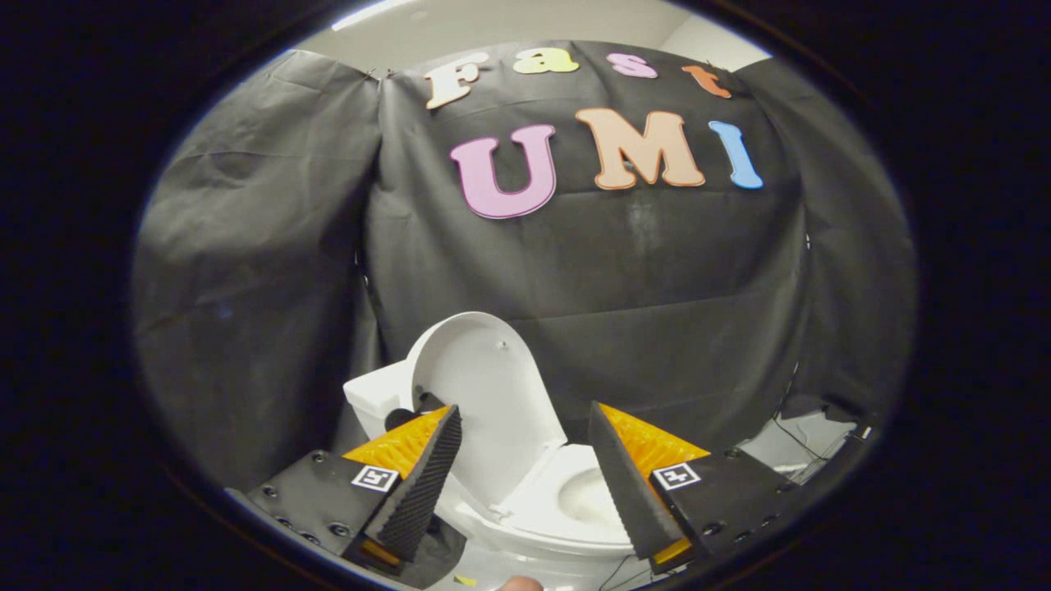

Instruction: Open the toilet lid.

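Note:
A white toilet (pixel 525 525) stands low ahead of me against the black cloth wall. Its lid (pixel 484 402) is raised, leaning back toward the tank (pixel 378 398), and its inner face shows. The seat ring (pixel 566 492) lies down around the bowl. My gripper (pixel 525 447) is open, its two orange and black fingers spread wide. The lid's lower part and the seat show in the gap between them, apart from both pads. The left finger (pixel 423 476) overlaps the lid's left edge in view; I cannot tell whether it touches.
Black cloth (pixel 246 287) hangs on all sides behind the toilet. To the right, beyond the right finger, a pale floor patch (pixel 809 443) with thin cables shows under the cloth. A fingertip of the person (pixel 519 584) peeks in below the fingers.

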A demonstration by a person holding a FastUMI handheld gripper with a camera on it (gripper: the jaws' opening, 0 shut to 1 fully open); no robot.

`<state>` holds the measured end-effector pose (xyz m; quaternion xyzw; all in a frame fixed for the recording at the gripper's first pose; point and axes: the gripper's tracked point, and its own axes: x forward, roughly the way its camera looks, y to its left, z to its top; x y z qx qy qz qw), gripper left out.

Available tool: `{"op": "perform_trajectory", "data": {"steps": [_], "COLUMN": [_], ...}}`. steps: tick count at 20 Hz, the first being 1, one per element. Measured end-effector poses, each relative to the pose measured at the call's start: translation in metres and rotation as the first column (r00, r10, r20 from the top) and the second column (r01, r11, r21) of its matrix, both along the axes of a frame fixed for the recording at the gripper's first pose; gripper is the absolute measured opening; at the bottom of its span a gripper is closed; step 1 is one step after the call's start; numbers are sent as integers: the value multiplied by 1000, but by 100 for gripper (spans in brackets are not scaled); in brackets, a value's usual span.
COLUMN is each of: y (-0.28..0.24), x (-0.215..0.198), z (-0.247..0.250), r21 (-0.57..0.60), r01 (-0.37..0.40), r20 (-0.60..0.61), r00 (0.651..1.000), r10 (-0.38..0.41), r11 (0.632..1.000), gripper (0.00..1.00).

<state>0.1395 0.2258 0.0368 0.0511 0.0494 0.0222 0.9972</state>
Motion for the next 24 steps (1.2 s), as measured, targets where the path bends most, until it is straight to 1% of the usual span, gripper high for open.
{"op": "perform_trajectory", "data": {"steps": [3,6,10,11,12,14,16,18,20,21,24], "y": [-39,-68,-91,-99,-110,-119,-124,-137,-143,-145,-150], "x": [-15,-27,-42,-46,-49,-54,-55,-57,-58,-59,-63], "z": [2,-14,-29,-35,-42,-49,-47,-51,-38,-32,-33], "r21": [-55,-106,-125,-136,-151,-153,-125,-91,-66,-68,-93], "r01": [16,10,-21,-12,14,39,66,124,159,176,194], "r20": [13,-43,-71,-86,-99,-109,-83,-80,-31,-11,0], "r00": [1000,999,997,996,995,993,994,988,986,984,981], "r10": [-16,-15,13,0,-29,-56,-77,-132,-162,-177,-194], "r11": [998,994,992,991,988,987,990,988,985,982,977], "gripper": [96,97,97,97,97,97,97,97,97,97,96]}}
